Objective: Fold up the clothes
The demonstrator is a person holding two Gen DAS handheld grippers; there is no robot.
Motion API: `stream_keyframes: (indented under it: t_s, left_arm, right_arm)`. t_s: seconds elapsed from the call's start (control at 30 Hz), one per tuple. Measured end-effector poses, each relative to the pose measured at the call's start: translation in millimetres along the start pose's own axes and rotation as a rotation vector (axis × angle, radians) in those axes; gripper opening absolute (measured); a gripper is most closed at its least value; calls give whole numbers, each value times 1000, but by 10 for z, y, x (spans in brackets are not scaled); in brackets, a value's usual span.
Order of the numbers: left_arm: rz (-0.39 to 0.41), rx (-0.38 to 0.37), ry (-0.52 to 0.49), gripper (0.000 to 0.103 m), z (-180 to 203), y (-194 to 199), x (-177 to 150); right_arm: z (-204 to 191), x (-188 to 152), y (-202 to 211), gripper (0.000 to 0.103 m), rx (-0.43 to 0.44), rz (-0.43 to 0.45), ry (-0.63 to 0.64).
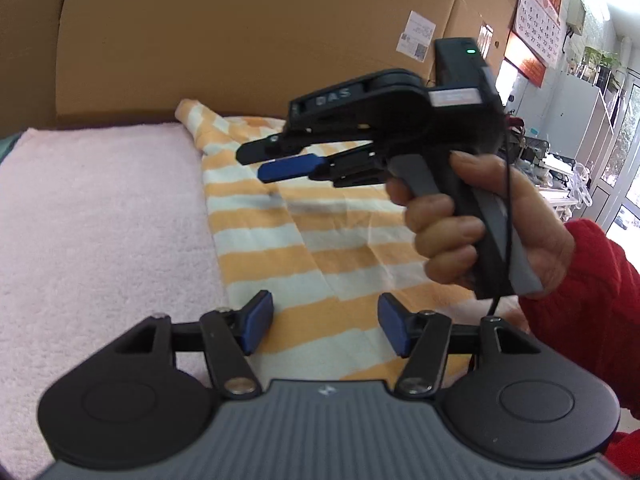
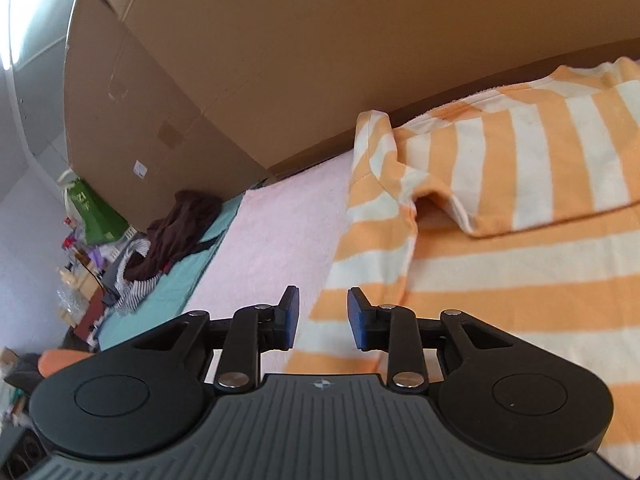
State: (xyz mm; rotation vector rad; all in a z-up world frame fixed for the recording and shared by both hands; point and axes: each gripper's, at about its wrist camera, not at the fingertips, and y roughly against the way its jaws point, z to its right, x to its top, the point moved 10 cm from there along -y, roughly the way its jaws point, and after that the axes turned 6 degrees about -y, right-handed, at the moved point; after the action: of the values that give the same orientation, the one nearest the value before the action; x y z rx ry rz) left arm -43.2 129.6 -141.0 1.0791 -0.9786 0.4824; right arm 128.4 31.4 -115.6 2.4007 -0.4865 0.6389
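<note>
An orange and white striped shirt (image 1: 304, 236) lies flat on a pink towel (image 1: 100, 220). It also shows in the right wrist view (image 2: 500, 248), with a sleeve folded over its body. My left gripper (image 1: 325, 326) is open and empty, held above the shirt's near part. My right gripper (image 1: 260, 160) shows in the left wrist view, held in a hand above the shirt, its blue fingers apart. In its own view the right gripper (image 2: 322, 314) is open and empty over the shirt's left edge.
Large cardboard boxes (image 1: 248, 40) stand along the far edge of the towel. A teal mat (image 2: 168, 280) with a pile of dark clothes (image 2: 176, 232) lies left of the towel (image 2: 272, 240). A green bag (image 2: 94, 216) and clutter sit beyond.
</note>
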Motion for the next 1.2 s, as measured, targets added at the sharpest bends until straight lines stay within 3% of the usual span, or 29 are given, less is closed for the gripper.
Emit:
stream_keyframes:
  t_s: [0.07, 0.1, 0.13, 0.17, 0.2, 0.27, 0.3, 0.37, 0.43, 0.47, 0.5, 0.53, 0.6, 0.67, 0.7, 0.8, 0.83, 0.9, 1.03, 1.2]
  left_arm:
    - [-4, 5, -13, 65, 18, 17, 1]
    - [-9, 9, -20, 65, 17, 33, 6]
    - [-13, 14, -26, 65, 16, 48, 10]
    - [-5, 22, -31, 65, -5, 76, 63]
    - [6, 30, -35, 65, -31, 108, 129]
    - [40, 52, -56, 66, -113, 134, 328]
    - [58, 64, -68, 71, -161, 125, 444]
    - [99, 80, -92, 77, -271, 34, 684]
    - [122, 90, -108, 77, -346, -139, 887]
    - [112, 102, -106, 76, -402, -280, 963]
    - [98, 114, -104, 70, -463, -430, 1036]
    - [84, 127, -102, 56, -523, -579, 1109]
    - [41, 136, -99, 39, -629, -872, 1181]
    - [-7, 112, -76, 33, -730, -1136, 1191]
    - [-26, 107, -61, 26, -782, -1247, 1172]
    - [-48, 99, -23, 22, -884, -1417, 1105]
    - [-46, 93, -9, 23, -911, -1447, 1088]
    - [-45, 88, -1, 29, -907, -1451, 1075]
    - [-28, 72, -21, 62, -838, -1424, 1072]
    - [-5, 19, 48, 64, -923, -1411, 1096]
  right_arm:
    - [81, 115, -184, 30, 45, -33, -51]
    - [207, 186, -229, 29, 5, -19, -74]
    - [335, 255, -272, 21, -35, -6, -98]
    - [463, 331, -258, 4, -53, 24, -129]
    - [565, 375, -213, 1, -45, 47, -170]
    - [726, 434, -119, 1, -19, 86, -245]
    - [744, 433, -78, 8, 5, 93, -271]
    - [644, 431, -28, 22, 60, 101, -245]
    - [550, 404, -38, 26, 81, 92, -194]
    - [585, 383, -64, 28, 46, 88, -189]
    - [663, 404, -47, 11, 19, 102, -213]
    - [742, 424, -30, 9, -7, 116, -237]
    - [853, 524, 91, 13, 8, 173, -296]
    - [909, 596, 229, 16, -28, 241, -288]
    - [913, 594, 239, 17, -25, 235, -284]
    - [951, 577, 232, 13, -47, 227, -280]
    - [989, 591, 247, 5, -70, 241, -285]
    - [1100, 622, 309, 1, -104, 285, -328]
    - [1178, 634, 358, 0, -120, 295, -357]
    - [1069, 629, 371, 20, -109, 281, -312]
